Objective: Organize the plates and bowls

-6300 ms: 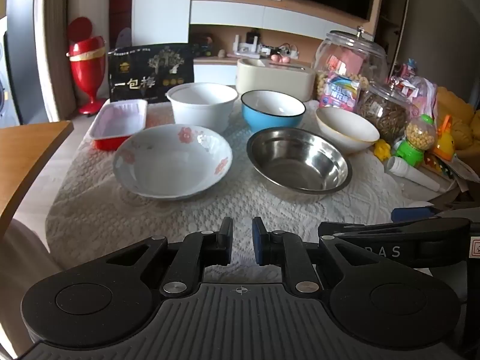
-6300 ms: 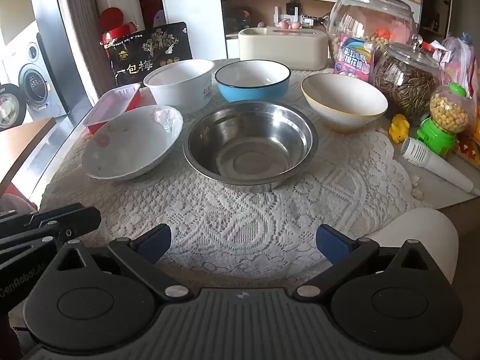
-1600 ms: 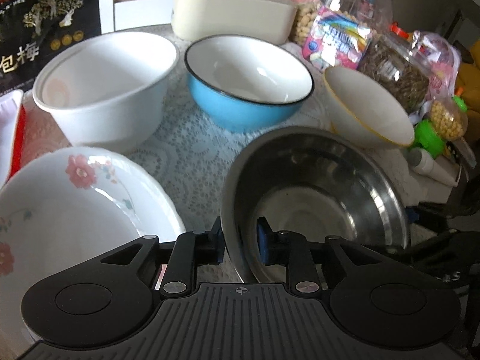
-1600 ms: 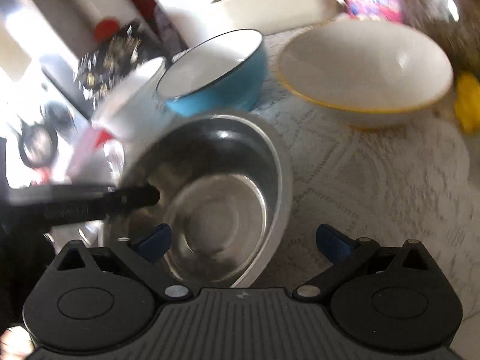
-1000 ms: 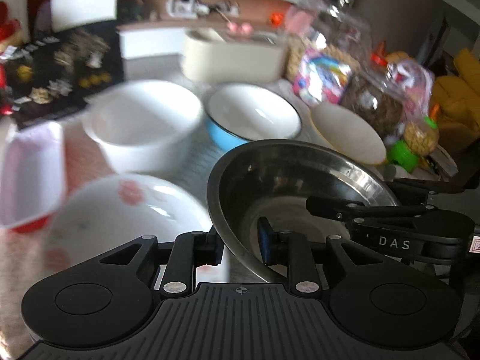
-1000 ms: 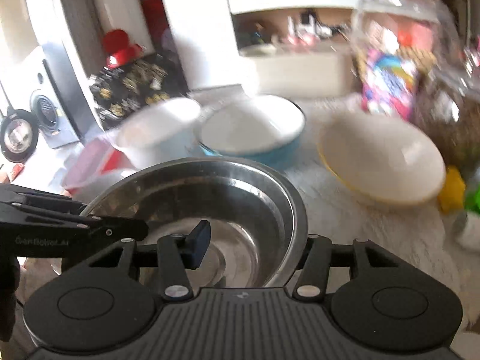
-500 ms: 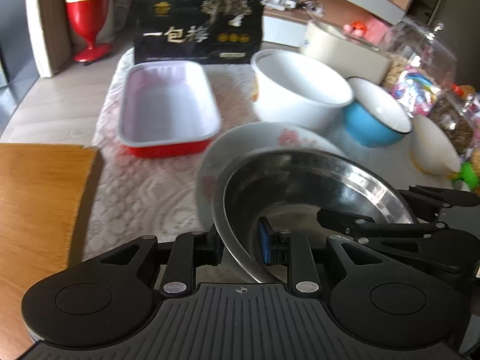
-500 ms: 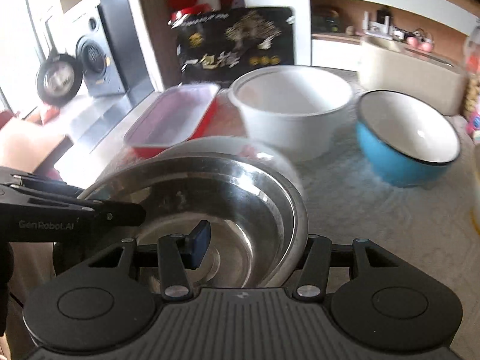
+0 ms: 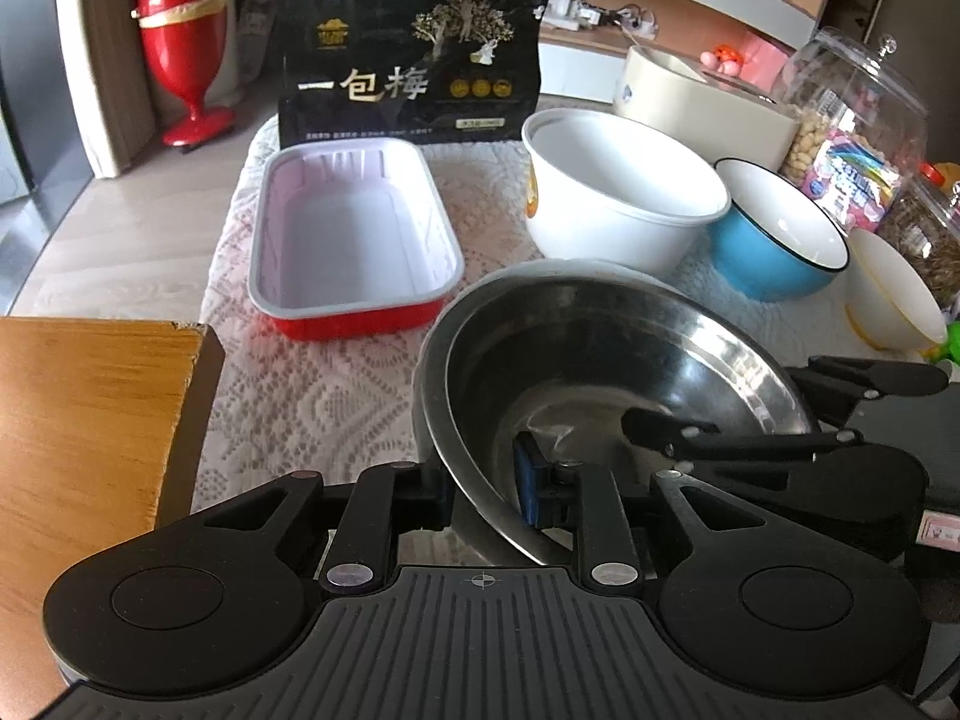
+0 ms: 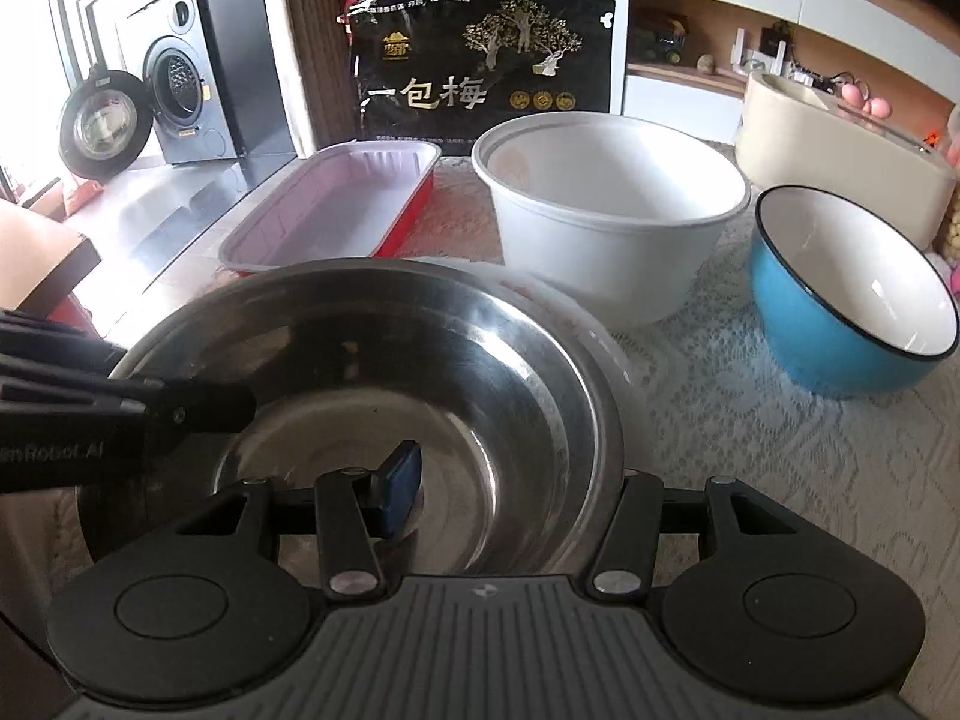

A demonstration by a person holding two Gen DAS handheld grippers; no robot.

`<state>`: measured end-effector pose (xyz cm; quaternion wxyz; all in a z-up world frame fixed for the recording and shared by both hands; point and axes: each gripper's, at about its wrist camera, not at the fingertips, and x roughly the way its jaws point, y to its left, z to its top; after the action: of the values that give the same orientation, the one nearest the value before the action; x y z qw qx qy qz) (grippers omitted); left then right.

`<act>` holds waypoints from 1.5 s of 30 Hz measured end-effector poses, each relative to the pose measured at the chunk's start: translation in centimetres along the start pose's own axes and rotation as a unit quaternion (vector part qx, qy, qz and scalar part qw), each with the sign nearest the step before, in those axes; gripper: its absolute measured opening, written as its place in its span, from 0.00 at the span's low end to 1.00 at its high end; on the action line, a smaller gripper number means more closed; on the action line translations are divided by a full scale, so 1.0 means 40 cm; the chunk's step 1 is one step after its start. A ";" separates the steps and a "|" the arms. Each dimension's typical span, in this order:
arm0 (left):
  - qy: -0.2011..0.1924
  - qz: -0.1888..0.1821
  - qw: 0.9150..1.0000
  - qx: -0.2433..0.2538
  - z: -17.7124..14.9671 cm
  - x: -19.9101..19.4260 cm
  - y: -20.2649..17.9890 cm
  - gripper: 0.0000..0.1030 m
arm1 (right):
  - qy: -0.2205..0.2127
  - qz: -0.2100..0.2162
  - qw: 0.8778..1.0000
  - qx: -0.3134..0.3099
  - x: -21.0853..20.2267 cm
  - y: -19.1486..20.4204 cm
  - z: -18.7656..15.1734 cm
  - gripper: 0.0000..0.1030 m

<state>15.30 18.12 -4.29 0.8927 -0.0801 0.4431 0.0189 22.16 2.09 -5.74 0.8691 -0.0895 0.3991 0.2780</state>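
Two grippers carry one stainless steel bowl (image 9: 600,372) between them, and it sits low over the white floral bowl (image 10: 606,330), of which only a pale rim shows around the far edge. Your left gripper (image 9: 486,483) is clamped on the steel rim nearest it, one blue pad inside the bowl and the other finger outside the wall; its jaws have just been widening a little with that rim between them. Your right gripper (image 10: 510,492) straddles the opposite rim the same way, one pad inside and the outer finger hidden behind the wall.

Largest risk: if one side lets go before the other, the steel bowl tips and clatters onto the ceramic below, which could chip it or shove it across the lace tablecloth (image 9: 312,396). Next, setting it down off-centre would leave the stack rocking, and a sideways drift could bump the red tray (image 9: 354,240) or the white deep bowl (image 9: 624,198). Least, a loosened left pad could let the smooth rim slip.

You cannot tell whether the steel base already touches the floral bowl; the contact is hidden beneath it. The yellow-rimmed bowl (image 9: 894,300) is cut off at the frame edge.
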 end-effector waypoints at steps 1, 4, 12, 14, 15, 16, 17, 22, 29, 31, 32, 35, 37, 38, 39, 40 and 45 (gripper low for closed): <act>0.003 -0.002 1.000 -0.002 0.000 0.000 0.000 0.26 | -0.002 0.001 1.000 0.002 -0.003 -0.003 0.001 0.50; 0.003 -0.004 1.000 -0.021 0.003 -0.011 0.009 0.26 | -0.008 0.000 1.000 -0.002 -0.017 -0.010 0.002 0.50; -0.030 0.028 0.999 -0.020 0.018 -0.042 0.013 0.25 | -0.052 -0.029 0.998 -0.012 -0.057 -0.027 0.002 0.59; -0.011 0.029 0.999 -0.021 0.014 -0.022 0.013 0.31 | -0.044 -0.030 0.999 -0.002 -0.047 -0.038 0.002 0.60; -0.006 0.027 0.999 -0.021 0.013 -0.015 0.014 0.31 | -0.039 -0.030 0.999 0.002 -0.040 -0.044 0.001 0.60; -0.003 0.026 0.999 -0.021 0.012 -0.011 0.014 0.31 | -0.030 -0.030 0.999 0.009 -0.031 -0.050 -0.002 0.60; 0.000 0.025 0.999 -0.021 0.011 -0.007 0.015 0.31 | -0.021 -0.027 0.999 0.015 -0.021 -0.057 -0.007 0.60; 0.013 0.024 0.999 -0.024 0.013 0.014 0.013 0.33 | 0.024 0.012 0.998 0.059 0.022 -0.087 -0.022 0.60; 0.017 0.035 0.999 -0.030 0.018 0.021 0.011 0.35 | 0.021 0.024 0.998 0.048 0.025 -0.078 -0.023 0.60; 0.022 0.040 0.998 -0.032 0.021 0.028 0.010 0.36 | 0.019 0.024 0.998 0.046 0.023 -0.077 -0.021 0.60; 0.026 0.040 0.998 -0.034 0.023 0.031 0.012 0.36 | 0.019 0.025 0.998 0.047 0.023 -0.078 -0.021 0.60; 0.039 0.029 0.998 -0.051 0.031 0.037 0.021 0.33 | 0.020 0.034 0.998 0.050 0.022 -0.084 -0.020 0.60; 0.048 0.017 0.997 -0.066 0.037 0.039 0.028 0.34 | 0.019 0.038 0.998 0.050 0.018 -0.090 -0.020 0.60; 0.050 0.015 0.996 -0.069 0.039 0.040 0.028 0.36 | 0.018 0.040 0.998 0.050 0.015 -0.091 -0.020 0.60; 0.053 0.012 0.996 -0.072 0.041 0.042 0.029 0.38 | 0.017 0.043 0.998 0.050 0.011 -0.095 -0.019 0.60; 0.057 0.008 0.996 -0.073 0.042 0.044 0.028 0.39 | 0.017 0.046 0.997 0.051 0.007 -0.098 -0.018 0.60; 0.065 -0.002 0.996 -0.065 0.044 0.048 0.025 0.44 | 0.025 0.057 0.996 0.062 0.002 -0.108 -0.008 0.60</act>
<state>17.74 19.33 -4.89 0.8548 -0.1402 0.4980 0.0406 24.38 -1.57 -6.27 0.8456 -0.0189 0.4414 0.2995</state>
